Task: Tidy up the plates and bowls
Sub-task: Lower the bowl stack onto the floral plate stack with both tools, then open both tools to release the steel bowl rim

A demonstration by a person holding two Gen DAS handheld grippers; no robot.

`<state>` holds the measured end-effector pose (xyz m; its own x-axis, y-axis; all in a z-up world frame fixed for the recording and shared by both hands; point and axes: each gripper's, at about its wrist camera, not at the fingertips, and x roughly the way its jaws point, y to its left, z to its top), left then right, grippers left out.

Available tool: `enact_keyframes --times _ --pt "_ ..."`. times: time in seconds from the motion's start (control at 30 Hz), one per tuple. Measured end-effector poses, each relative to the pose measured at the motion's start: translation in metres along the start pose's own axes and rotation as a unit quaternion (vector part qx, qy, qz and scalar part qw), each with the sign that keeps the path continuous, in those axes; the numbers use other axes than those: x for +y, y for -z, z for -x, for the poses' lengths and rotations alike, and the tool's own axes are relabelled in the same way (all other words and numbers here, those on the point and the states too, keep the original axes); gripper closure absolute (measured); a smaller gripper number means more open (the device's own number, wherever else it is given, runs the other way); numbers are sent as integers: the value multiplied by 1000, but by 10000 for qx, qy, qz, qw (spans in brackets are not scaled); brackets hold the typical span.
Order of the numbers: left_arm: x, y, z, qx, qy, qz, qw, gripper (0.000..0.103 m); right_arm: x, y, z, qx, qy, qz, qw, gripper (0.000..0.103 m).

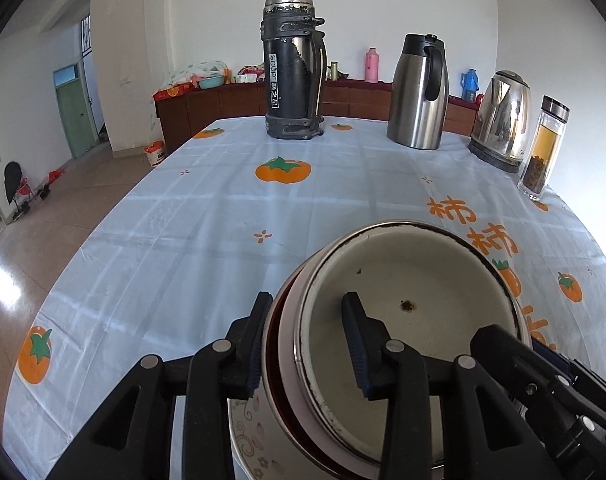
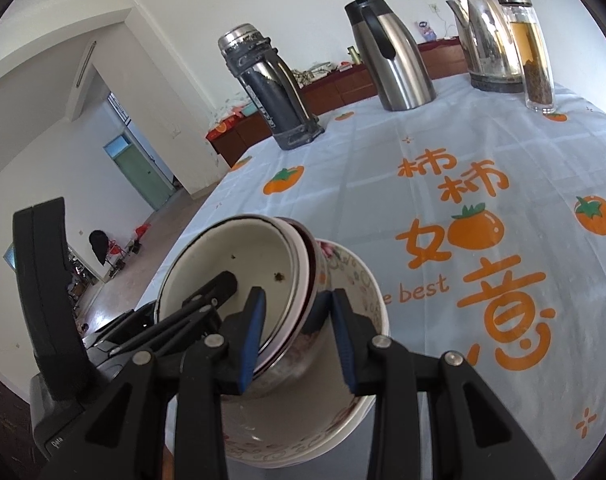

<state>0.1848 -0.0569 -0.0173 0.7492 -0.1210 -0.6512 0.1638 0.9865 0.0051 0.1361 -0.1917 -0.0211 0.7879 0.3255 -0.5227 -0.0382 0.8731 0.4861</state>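
A white enamel bowl (image 1: 415, 292) with dark specks is nested in a pink bowl (image 1: 281, 356); the pair tilts inside a larger floral bowl (image 1: 247, 432) on the table. My left gripper (image 1: 303, 340) straddles the left rims of the nested bowls, jaws apart, one finger inside the white bowl. In the right wrist view my right gripper (image 2: 299, 340) straddles their right rims, jaws apart, above the floral bowl (image 2: 359, 400). The white bowl (image 2: 239, 268) and the left gripper (image 2: 207, 292) show there too.
A white tablecloth (image 1: 223, 216) with orange persimmon prints covers the table. At the far side stand a black thermos (image 1: 293, 68), a steel carafe (image 1: 421, 92), an electric kettle (image 1: 501, 120) and a glass tea bottle (image 1: 543, 148). The table's left edge drops to the floor.
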Motion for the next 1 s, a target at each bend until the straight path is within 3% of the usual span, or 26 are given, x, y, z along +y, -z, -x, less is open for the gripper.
enact_keyframes --times 0.47,0.6,0.87,1.0 --pt "-2 6 5 -147 171 23 9997 57 -3 6 6 -154 -140 -118 9997 67" --pt "-1 5 8 -243 73 21 9997 45 -3 7 7 -204 -149 -110 9996 66" --pt "2 4 8 -280 105 62 9995 40 -1 7 12 -344 -147 -43 9993 61" --pt "3 4 9 -312 131 86 9994 38 4 9 16 -473 93 163 9987 57"
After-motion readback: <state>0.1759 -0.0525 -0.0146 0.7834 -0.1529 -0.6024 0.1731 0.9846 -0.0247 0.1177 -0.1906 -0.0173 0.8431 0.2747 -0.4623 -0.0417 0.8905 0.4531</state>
